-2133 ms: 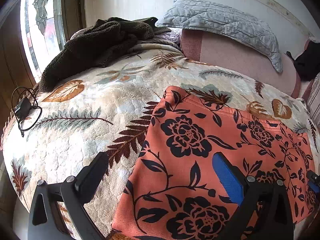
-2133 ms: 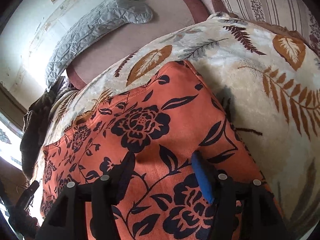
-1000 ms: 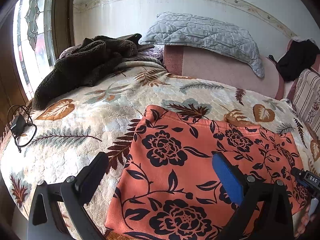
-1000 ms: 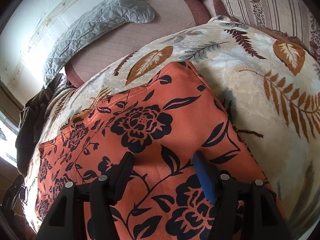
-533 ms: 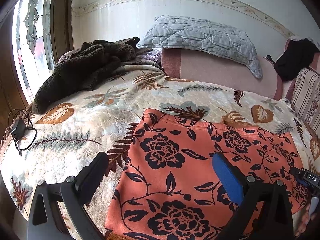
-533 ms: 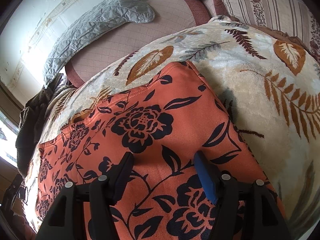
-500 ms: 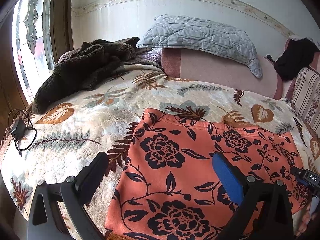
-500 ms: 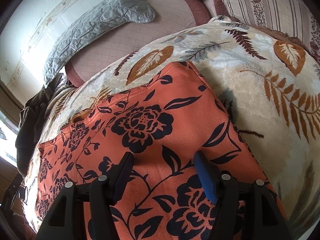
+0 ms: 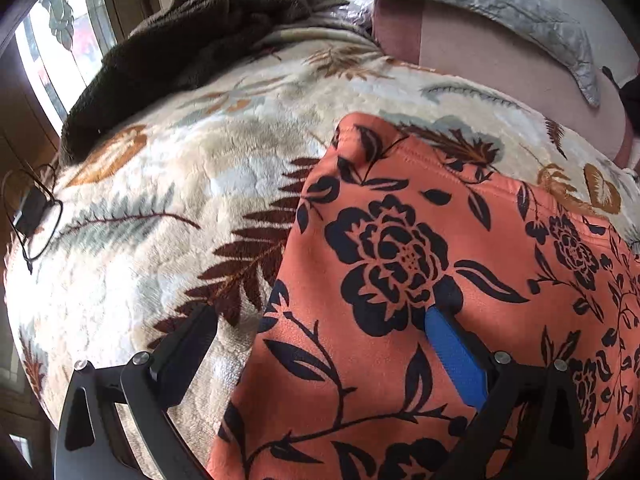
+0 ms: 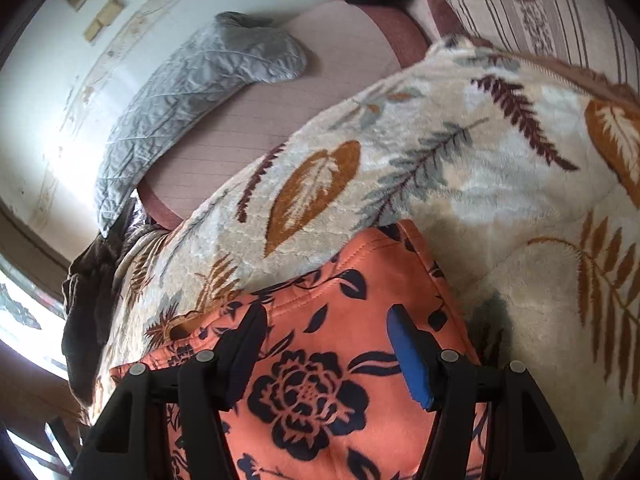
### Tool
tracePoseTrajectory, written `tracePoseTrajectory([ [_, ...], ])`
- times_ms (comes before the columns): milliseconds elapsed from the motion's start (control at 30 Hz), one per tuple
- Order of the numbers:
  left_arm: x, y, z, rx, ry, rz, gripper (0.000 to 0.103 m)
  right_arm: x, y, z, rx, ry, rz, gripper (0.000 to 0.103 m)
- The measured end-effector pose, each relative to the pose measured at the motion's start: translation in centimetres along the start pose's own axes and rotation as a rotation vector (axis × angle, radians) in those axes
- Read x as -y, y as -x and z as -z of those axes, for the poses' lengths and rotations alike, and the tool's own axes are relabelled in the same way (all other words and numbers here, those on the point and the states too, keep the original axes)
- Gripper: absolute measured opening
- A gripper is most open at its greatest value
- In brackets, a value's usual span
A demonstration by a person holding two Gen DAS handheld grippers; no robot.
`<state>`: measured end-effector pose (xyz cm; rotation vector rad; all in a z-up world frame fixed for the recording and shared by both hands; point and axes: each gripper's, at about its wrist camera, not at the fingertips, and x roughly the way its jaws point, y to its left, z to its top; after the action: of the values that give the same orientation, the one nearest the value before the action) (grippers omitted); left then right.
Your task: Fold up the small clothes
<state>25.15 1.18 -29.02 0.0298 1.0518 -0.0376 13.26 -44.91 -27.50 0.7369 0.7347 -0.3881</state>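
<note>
An orange floral garment (image 9: 420,280) lies flat on a leaf-print blanket (image 9: 160,208) covering the bed. The left hand-held gripper (image 9: 320,344) hangs spread over its left edge; the right hand-held gripper (image 10: 324,340), also spread, hovers near its far corner. The garment's near end is cut off, hidden behind both grippers.

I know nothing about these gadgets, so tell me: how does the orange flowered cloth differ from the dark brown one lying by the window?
The orange garment is spread flat and smooth on the bedspread; the dark brown blanket lies in a rumpled heap. The orange garment carries a black flower print; the brown blanket is plain and fuzzy. The orange garment sits right under both open grippers, left gripper and right gripper; the brown blanket lies far off. Both rest on the same bed.
</note>
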Motion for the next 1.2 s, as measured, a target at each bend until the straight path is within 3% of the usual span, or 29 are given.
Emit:
tracePoseTrajectory([
  [67,-0.5,-0.4,0.0,-0.015,0.036,0.025,0.103,1.9,-1.9,-0.6,-0.05,-0.036,0.065,0.064],
  [167,-0.5,0.0,0.1,-0.013,0.037,0.014,0.103,3.0,-1.7,-1.1,-0.041,-0.102,0.024,0.061],
  [267,-0.2,1.3,0.2,0.041,0.016,-0.019,0.103,1.6,-0.2,-0.6,0.004,-0.049,-0.002,0.061],
  [400,-0.2,2.3,0.0,0.083,-0.005,-0.044,0.103,-0.5,0.4,1.3,-0.031,-0.015,-0.09,0.061],
  [533,-0.4,1.1,0.1,0.033,-0.011,-0.049,0.103,-2.4,-2.0,3.4,-0.126,0.079,-0.007,0.062],
  [633,0.0,0.7,0.2,0.03,-0.024,-0.052,0.103,-3.0,-1.9,3.9,-0.112,0.111,0.028,0.062],
  [767,-0.3,1.6,0.2,0.052,-0.013,-0.038,0.103,-3.6,0.2,4.6,-0.078,0.116,-0.04,0.062],
  [933,-0.7,4.1,0.3,0.141,-0.004,-0.019,0.103,-5.3,2.9,6.8,-0.06,0.17,-0.133,0.062],
  [1200,-1.0,6.0,0.5,0.204,-0.015,0.04,0.103,-7.8,3.5,9.0,-0.068,0.245,-0.167,0.062],
])
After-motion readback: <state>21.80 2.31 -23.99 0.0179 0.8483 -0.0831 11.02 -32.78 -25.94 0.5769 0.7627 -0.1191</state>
